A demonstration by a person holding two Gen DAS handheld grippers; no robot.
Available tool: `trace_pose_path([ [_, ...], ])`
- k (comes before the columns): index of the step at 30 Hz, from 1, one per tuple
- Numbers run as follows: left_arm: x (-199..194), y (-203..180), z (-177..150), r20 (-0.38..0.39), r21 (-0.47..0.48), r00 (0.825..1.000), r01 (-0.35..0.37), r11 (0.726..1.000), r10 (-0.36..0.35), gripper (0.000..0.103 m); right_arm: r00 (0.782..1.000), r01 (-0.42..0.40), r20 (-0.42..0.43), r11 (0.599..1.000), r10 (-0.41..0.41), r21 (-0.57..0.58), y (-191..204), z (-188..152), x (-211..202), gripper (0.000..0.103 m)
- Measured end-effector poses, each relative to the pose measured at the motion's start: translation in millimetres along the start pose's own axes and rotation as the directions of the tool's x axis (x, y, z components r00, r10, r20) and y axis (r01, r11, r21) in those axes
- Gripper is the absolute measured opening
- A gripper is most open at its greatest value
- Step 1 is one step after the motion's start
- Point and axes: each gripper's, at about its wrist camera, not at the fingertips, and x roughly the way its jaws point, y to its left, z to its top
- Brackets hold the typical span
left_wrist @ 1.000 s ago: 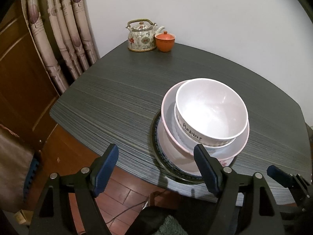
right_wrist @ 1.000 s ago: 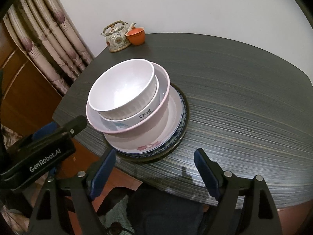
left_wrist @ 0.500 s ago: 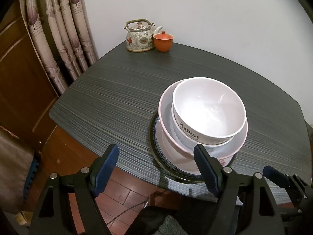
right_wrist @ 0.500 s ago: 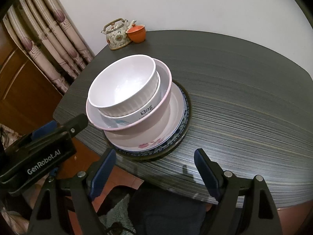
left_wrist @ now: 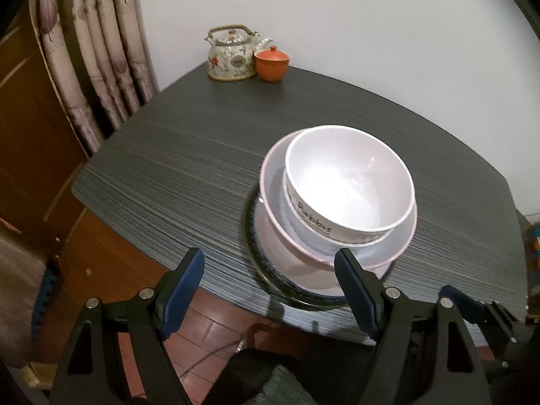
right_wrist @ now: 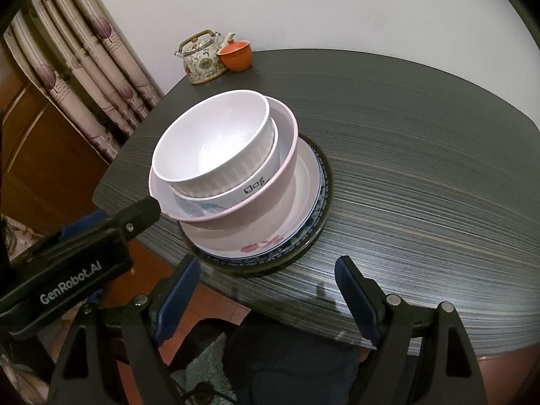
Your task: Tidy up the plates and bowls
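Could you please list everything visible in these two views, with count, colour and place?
White ribbed bowl: one, white, top of the stack, nested in the lettered bowl.
White lettered bowl: one, white with black lettering, inside the pink-rimmed bowl.
Pink-rimmed wide bowl: one, pale pink, on the plates.
Floral plate: one, white with pink flowers, under the bowls.
Blue-patterned plate: one, blue and white, beneath it.
Dark round plate: one, dark, bottom of the stack.
Floral teapot: one, cream, far corner.
Orange lidded cup: one, beside the teapot.
Dark striped table: one, grey.
Patterned curtain: left, beige.
Left tongs: open, empty.
Right tongs: open, empty.
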Motion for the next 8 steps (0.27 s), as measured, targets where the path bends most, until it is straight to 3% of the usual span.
trace_pose_path([
  [8,2.1,-0.3,-0.1,-0.003,0.008,1.000,-0.014,1.000,0.014,0.077,1.000,0.001,0.000,1.000,-0.001,0.000,0.4,0.1,-0.3,0.084],
])
